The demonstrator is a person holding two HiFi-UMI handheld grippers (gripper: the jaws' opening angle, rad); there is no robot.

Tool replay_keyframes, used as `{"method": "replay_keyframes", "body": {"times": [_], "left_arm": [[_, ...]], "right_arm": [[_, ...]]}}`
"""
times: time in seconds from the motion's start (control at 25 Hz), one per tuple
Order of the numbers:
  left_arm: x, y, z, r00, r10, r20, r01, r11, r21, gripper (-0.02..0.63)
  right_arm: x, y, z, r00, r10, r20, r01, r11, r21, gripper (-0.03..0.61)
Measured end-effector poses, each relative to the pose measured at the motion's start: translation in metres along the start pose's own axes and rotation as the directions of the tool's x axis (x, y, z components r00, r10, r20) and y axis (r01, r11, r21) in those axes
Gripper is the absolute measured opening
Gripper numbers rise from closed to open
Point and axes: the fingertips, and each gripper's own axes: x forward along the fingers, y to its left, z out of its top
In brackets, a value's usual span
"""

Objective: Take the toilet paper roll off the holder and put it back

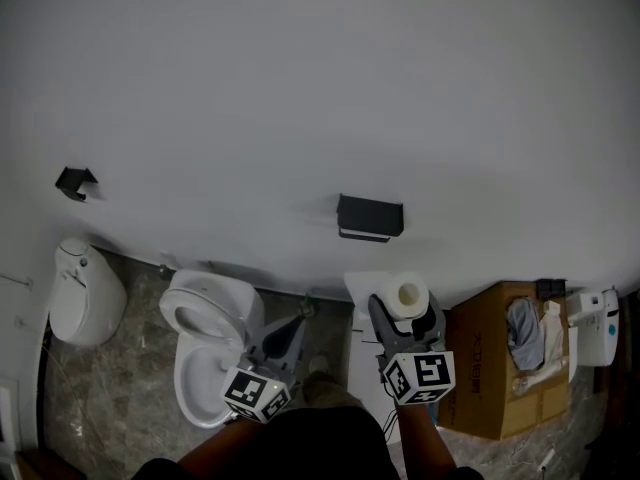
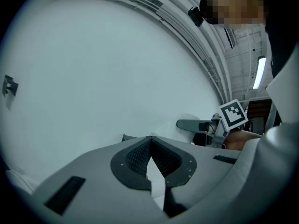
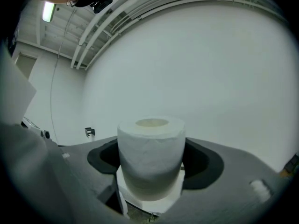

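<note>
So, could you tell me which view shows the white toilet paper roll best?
The right gripper view: the white toilet paper roll stands close-up between its jaws. The head view shows it small; the left gripper view, not clearly.

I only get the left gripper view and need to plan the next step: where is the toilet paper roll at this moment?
Observer: The toilet paper roll stands upright in the right gripper, jaws closed on its sides.
Operator: Is anything on the holder?
Observer: No. The black holder on the wall is bare, above the roll in the head view.
Operator: What is off to the right?
Observer: An open cardboard box stands on the floor, right of that gripper.
</note>
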Motion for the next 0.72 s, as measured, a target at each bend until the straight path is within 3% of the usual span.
{"method": "replay_keyframes", "body": {"times": [0.36,0.72], "left_arm": [[0.046,0.022,0.013,1.0,-0.012,-0.009,0.013,0.999,0.048,0.015],[0.083,0.037,0.013,0.999,0.021,-0.026,-0.021,1.0,0.007,0.015]], "right_arm": [[0.082,-0.035,0.029,0.998,0.015,0.053,-0.017,0.999,0.036,0.362],[0.16,-0.069,0.004,0.999,0.041,0.016,-0.042,0.996,0.079,0.362]]}}
